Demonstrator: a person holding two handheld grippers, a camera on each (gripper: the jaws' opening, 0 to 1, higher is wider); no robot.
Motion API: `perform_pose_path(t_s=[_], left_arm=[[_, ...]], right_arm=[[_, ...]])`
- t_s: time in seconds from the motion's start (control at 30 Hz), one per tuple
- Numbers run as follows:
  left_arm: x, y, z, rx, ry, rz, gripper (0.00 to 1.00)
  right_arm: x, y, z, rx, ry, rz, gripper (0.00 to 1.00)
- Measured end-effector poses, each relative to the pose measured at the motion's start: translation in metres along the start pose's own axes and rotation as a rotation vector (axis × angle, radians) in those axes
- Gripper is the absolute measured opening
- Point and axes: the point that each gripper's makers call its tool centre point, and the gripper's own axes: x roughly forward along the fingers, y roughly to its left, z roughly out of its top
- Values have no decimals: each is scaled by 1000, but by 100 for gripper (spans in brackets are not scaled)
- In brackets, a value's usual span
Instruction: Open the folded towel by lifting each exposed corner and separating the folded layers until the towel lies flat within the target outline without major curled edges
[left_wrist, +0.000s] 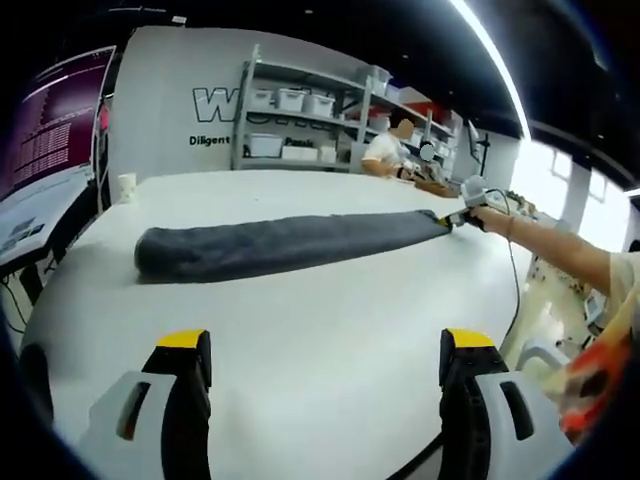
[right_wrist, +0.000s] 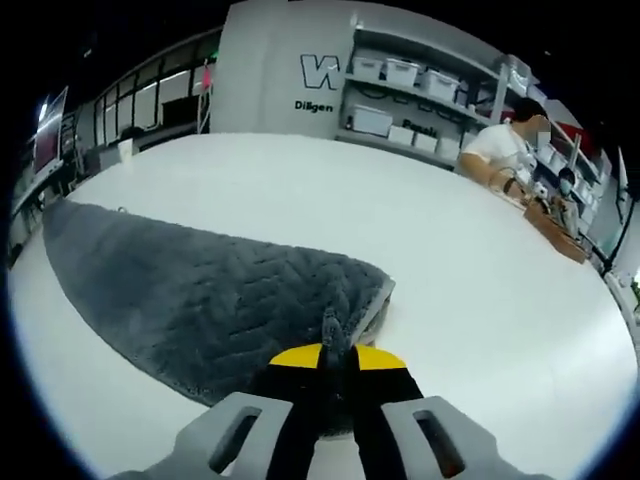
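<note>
Left gripper view. A white paper cup (left_wrist: 126, 187) stood at the far left edge of the broad white tabletop (left_wrist: 300, 330). The dark grey plush towel (left_wrist: 285, 243), still folded into a long narrow band, lay across the table with its long axis running left to right, well beyond the left gripper (left_wrist: 325, 350), whose black, yellow-tipped jaws stood spread wide with only bare table between them. At the band's right end the right gripper (left_wrist: 462, 217) met the towel, held in a person's hand (left_wrist: 488, 215) on an outstretched forearm. Grey metal shelving with white storage bins (left_wrist: 300, 115) and a seated person in a white shirt (left_wrist: 385, 150) occupied the far background.

Right gripper view. The towel (right_wrist: 200, 290) spread away to the left as a thick pile fabric with a chevron-quilted surface, a paler underside or layer showing at its near corner (right_wrist: 365, 310). The right gripper (right_wrist: 335, 352) had its yellow-tipped jaws pressed together, pinching a fold of that corner.

Judgement: the right gripper, already on the fabric, was the nearer of the two; the left lay apart from the towel's left end. Unfolding seemed barely begun, and lifting the pinched corner across the band's short axis would likely separate the layers
</note>
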Motion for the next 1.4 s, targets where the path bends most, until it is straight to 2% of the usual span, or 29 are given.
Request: perform_pose_path(t_s=[0.1,0.13,0.3,0.37,0.43,0.53,0.6,0.63,0.67,0.7,0.73,0.8,0.83,0.93,1.0,1.1,1.2,1.3,1.4], left_arm=[[0,0,0,0,3,-3,92],[0,0,0,-3,2,-7,92],[-3,3,2,-9,-9,-1,92],[-6,6,4,-11,-18,6,92],[-7,9,5,-16,-24,18,91],[-6,12,3,-24,-20,28,91],[-5,12,2,-26,-18,26,91],[-4,9,2,-27,-16,15,91],[-3,6,1,-23,-14,-1,91],[-2,5,1,-22,-13,-5,91],[-2,1,1,-15,-11,-24,91],[-2,0,2,-14,-15,-29,91],[-3,1,3,-15,-19,-26,91],[-1,3,1,-20,-10,-19,91],[0,2,0,-26,-8,-24,91],[2,-1,-2,-26,-3,-28,91],[5,-2,-4,-26,5,-29,91],[7,-2,-6,-25,17,-29,91],[6,0,-7,-21,23,-26,91]], right_arm=[[-1,-4,-2,-4,7,-13,4],[-3,-24,-7,-78,48,-81,4],[-4,-34,-10,-56,50,-89,7],[-5,-49,-14,-39,57,-135,7],[-7,-56,-16,-98,85,-172,6],[-6,-61,-17,-236,114,-209,6],[-7,-62,-17,-241,125,-226,8],[-10,-61,-16,-233,130,-242,11],[-13,-64,-13,-229,122,-270,18],[-15,-65,-4,-229,72,-279,25],[-17,-64,9,-213,-13,-264,32],[-22,-66,15,-197,-48,-272,45],[-29,-72,16,-182,-37,-290,49],[-42,-69,21,-64,-64,-256,66],[-47,-64,27,-8,-91,-195,77],[-61,-68,29,9,-97,-177,87],[-69,-70,27,47,-104,-150,90],[-79,-63,15,64,-78,-106,97],[-93,-58,7,54,-86,-88,98]])
